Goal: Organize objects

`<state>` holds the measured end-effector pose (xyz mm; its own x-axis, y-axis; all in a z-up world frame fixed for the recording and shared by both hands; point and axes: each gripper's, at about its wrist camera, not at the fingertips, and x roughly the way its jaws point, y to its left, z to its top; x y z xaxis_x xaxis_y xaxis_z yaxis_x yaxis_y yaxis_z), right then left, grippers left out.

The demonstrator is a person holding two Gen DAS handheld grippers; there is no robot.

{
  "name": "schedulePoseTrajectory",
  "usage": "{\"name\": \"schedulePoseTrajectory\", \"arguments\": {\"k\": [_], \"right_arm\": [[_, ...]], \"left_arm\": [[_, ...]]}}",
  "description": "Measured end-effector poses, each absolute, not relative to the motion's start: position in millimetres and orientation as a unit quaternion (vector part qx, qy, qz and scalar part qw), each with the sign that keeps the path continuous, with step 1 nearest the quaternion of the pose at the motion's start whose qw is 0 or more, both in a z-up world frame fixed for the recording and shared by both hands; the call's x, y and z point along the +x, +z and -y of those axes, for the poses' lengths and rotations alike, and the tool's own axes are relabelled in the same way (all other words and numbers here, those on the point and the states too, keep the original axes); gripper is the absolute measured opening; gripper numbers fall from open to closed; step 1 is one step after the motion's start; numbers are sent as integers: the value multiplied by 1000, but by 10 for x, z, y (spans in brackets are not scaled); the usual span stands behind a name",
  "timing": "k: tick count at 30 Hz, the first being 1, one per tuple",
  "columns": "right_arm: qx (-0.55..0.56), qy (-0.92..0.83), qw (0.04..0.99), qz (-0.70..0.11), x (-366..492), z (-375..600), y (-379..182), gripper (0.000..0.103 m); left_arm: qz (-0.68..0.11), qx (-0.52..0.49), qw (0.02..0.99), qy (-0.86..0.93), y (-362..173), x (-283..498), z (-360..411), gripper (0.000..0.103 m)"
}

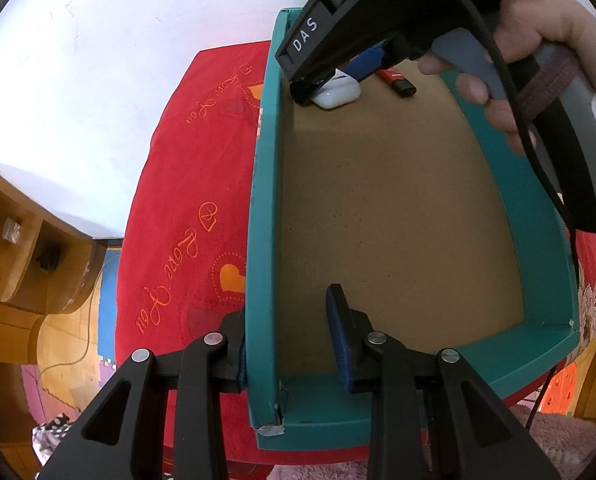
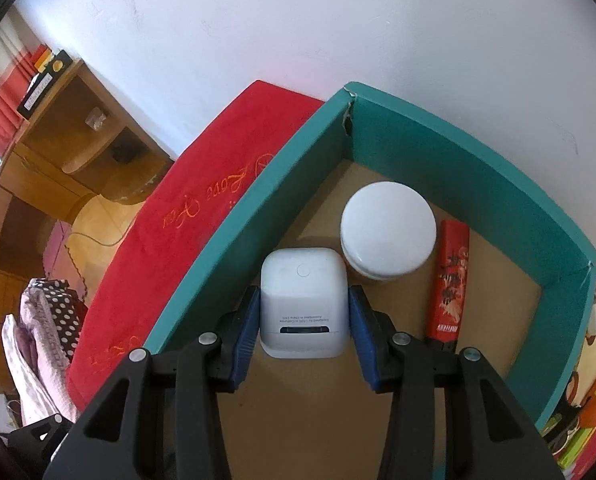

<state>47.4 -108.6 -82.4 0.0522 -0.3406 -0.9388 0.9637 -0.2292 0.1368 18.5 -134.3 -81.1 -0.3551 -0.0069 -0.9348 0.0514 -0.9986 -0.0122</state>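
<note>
Teal walls of a shallow cardboard box (image 1: 263, 208) frame the whole business, the box lying on a red blanket (image 1: 186, 216) printed with orange script and hearts. The left gripper (image 1: 294, 344) straddles the near left wall, one of its fingers (image 1: 340, 332) inside and the other outside against the cardboard, apparently steadying the box; whether it truly pinches the wall I cannot tell, since the inner pad stands a little off it. The right gripper (image 2: 303, 320) is down in the far left corner with its blue pads closed against both sides of a white earbud case (image 2: 303, 304), which looks to be resting on the brown floor of the box. Just beyond the case sits a white round lidded jar (image 2: 388, 230), touching or nearly so, and beside that lies a red marker (image 2: 450, 280) along the floor. To my eye the case is being set down among its neighbours. Doing that well means confirming the case sits flat before the pads part, opening evenly so neither drags it sideways into the jar, then drawing straight back and up without brushing the teal wall close at the left. The steadying hold should not shift the box meanwhile.
</note>
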Motion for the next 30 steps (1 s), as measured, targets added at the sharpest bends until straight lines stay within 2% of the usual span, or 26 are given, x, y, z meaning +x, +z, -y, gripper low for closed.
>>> {"name": "schedulePoseTrajectory", "arguments": {"k": [18, 30], "right_arm": [[485, -618, 530, -319, 495, 1103, -795, 43], [472, -627, 551, -284, 485, 807, -446, 44]], "left_arm": [[-21, 567, 19, -823, -816, 183, 1333, 31], [-23, 567, 19, -823, -816, 166, 1346, 31]]}}
